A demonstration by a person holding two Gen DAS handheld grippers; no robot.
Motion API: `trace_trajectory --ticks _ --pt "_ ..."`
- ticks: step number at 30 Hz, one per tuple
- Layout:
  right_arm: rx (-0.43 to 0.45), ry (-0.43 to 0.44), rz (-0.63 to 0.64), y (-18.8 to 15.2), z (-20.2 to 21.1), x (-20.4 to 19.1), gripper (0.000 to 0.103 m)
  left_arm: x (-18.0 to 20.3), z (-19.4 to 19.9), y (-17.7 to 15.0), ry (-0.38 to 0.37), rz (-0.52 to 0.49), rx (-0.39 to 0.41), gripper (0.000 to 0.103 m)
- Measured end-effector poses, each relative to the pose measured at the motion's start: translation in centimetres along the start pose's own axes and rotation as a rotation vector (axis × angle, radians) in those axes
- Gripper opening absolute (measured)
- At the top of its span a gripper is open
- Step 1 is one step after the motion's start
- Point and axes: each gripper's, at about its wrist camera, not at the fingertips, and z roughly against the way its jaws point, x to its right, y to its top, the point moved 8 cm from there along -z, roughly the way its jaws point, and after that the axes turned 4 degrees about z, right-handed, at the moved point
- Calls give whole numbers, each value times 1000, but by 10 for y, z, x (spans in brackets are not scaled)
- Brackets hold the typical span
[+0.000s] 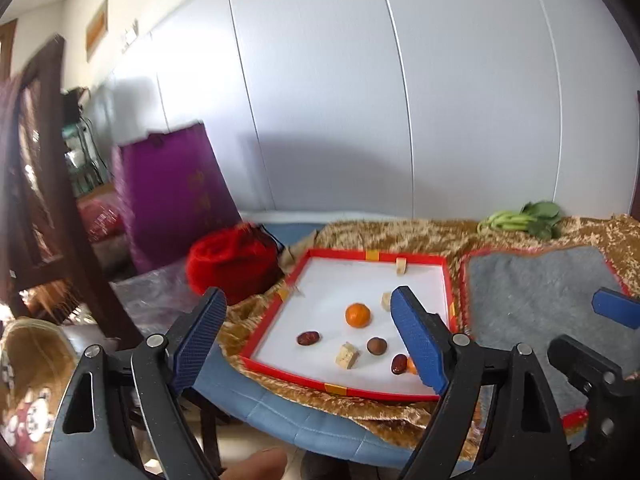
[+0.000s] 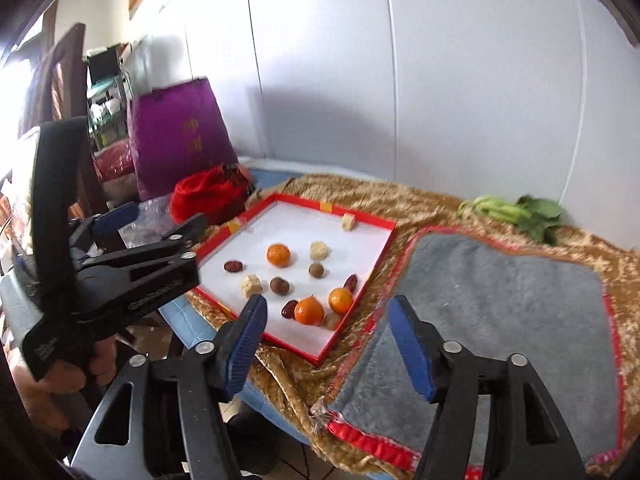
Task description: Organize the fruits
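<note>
Nearest the cameras, both grippers are held above the counter's front edge. The left gripper (image 1: 308, 336) is seen with its jaws spread wide and nothing between them; the right gripper (image 2: 330, 344) is likewise wide open and empty, poised over the seam between tray and mat.

Just beyond, the red-rimmed tray (image 2: 362, 280) is seen with the fruits scattered on its white floor: three oranges (image 2: 309, 311), red dates (image 2: 289, 309), brown round fruits (image 2: 279, 285) and pale cubes (image 2: 251, 285), unsorted and mostly apart. To its right, the grey mat (image 2: 504, 320) lies bare.

Farther back, greens (image 2: 520, 212) are seen by the wall, with a red pouch (image 2: 208, 196) and purple bag (image 2: 176, 140) at left.

No grasp is in hand. Whether sorting is beginning or pausing cannot be told. A pick would call for jaws lowered squarely over one fruit, clear of its neighbours, and closed gently, since the round ones may roll.
</note>
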Motion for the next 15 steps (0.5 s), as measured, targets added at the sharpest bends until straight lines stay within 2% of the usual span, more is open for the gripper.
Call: trace_trajectory --ticks 2,3,6,12,15 --pt "33 -23 -8 6 17 2 77 -3 23 8 3 1 20 95" --pt "41 -25 -19 8 24 3 78 -5 36 12 5 3 38 103" --pt "59 -2 -65 15 43 0 80 -14 62 17 20 30 69 103" --pt "40 -5 -73 15 64 -14 85 -33 76 11 24 95 0 103" --pt "31 -4 -68 14 68 -21 85 -39 81 9 33 111 -1 103"
